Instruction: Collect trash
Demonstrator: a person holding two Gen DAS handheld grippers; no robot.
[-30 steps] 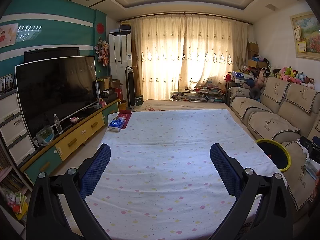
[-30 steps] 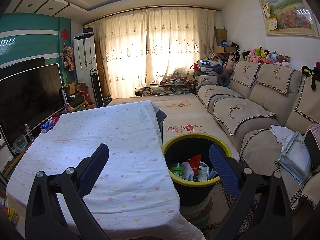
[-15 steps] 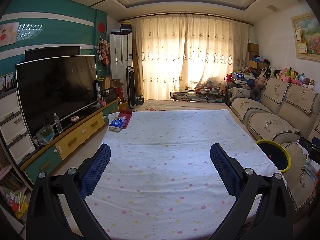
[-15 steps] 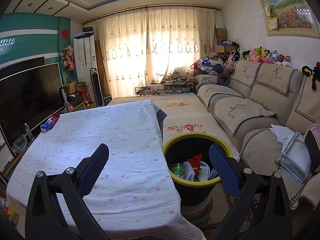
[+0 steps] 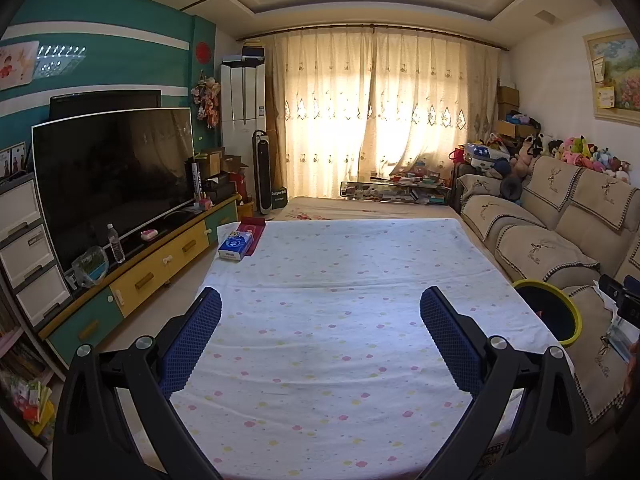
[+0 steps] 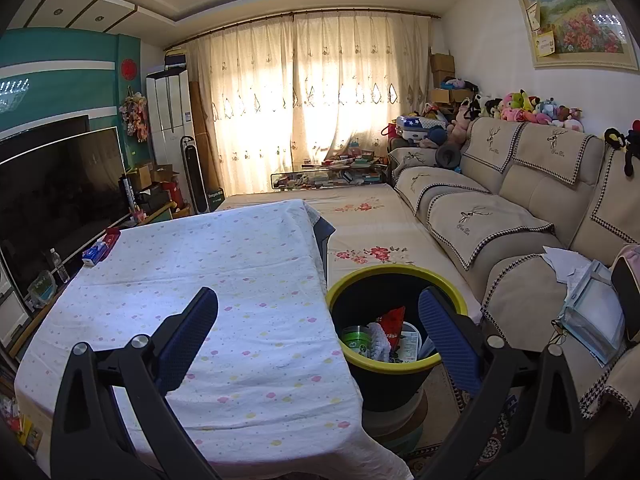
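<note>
The left gripper (image 5: 320, 300) hangs over the near half of a table covered by a white tablecloth (image 5: 340, 320) dotted with small pink and yellow flowers, its two blue-padded fingers (image 5: 192, 336) spread wide with nothing between them. The right gripper (image 6: 318, 300) is likewise spread wide and empty, held above the cloth's right edge, with its right finger in front of the trash bin (image 6: 400, 368). That bin, black with a yellow-green rim, stands on the floor just beside the table, between it and the beige sofa (image 6: 500, 208); it already holds trash: a red wrapper (image 6: 394, 318), a round green lid or can (image 6: 356, 336), something white and knitted-looking, and printed paper. In the left wrist view the bin (image 5: 568, 312) shows only at the right edge, past the table's side. On the far left corner of the cloth lies a blue tissue pack (image 5: 236, 245) next to a flat red item (image 5: 252, 228). A large television (image 5: 112, 176) stands on a low yellow and teal cabinet to the left, with a water bottle (image 5: 116, 243) in front of it
</note>
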